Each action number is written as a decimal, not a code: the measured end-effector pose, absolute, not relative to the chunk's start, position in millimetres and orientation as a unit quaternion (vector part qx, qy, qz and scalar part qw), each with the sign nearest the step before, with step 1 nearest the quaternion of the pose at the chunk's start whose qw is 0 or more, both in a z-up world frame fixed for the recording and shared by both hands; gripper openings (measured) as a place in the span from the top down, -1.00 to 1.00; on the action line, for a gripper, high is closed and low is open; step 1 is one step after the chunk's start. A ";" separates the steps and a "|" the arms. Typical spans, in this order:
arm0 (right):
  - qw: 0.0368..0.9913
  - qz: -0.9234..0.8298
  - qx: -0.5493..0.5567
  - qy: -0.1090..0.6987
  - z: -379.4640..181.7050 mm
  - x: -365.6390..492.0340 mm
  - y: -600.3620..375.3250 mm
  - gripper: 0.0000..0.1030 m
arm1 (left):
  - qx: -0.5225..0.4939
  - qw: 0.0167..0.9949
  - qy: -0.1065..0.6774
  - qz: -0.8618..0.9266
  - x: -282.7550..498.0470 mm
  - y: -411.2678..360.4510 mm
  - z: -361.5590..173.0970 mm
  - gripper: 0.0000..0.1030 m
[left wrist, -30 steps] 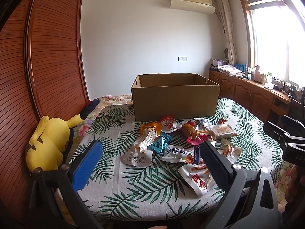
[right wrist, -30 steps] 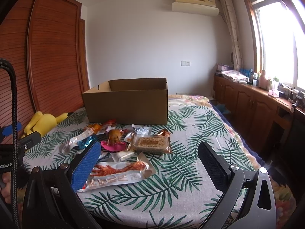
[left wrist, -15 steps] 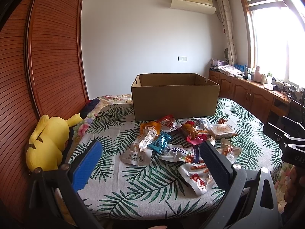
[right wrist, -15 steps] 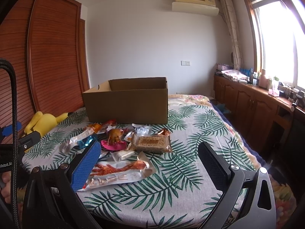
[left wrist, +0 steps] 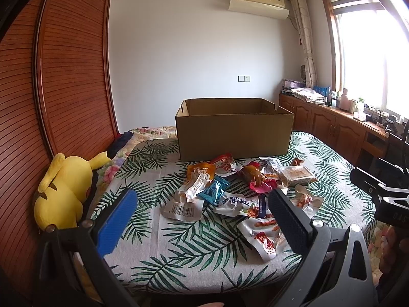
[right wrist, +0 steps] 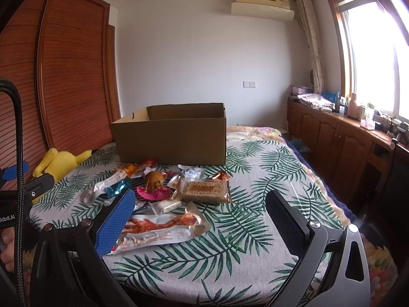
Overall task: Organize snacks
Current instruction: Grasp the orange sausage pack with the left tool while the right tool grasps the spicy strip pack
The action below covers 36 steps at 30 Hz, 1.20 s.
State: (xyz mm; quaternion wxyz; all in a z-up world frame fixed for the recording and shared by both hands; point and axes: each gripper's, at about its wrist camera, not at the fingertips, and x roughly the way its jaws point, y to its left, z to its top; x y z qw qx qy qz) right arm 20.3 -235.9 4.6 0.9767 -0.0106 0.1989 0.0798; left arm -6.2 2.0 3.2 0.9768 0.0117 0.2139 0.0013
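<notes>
Both grippers, left gripper [left wrist: 199, 220] and right gripper [right wrist: 202, 217], gape empty at lower frame; snack packets [left wrist: 240, 186] lie mid-frame before the cardboard box [left wrist: 234, 133].

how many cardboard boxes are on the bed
1. The cardboard box stands open-topped on the leaf-print cover, just behind the pile of snack packets. Its inside is hidden.

"Robot.AI" on left tongs' body [right wrist: 6, 218]; "DAS" on right tongs' body [left wrist: 395, 213].
</notes>
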 end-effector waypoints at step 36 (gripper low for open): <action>0.914 0.162 0.020 0.370 -86.8 89.2 -192.6 -0.95 | 0.002 0.952 0.305 0.005 41.5 47.6 -49.2 -0.98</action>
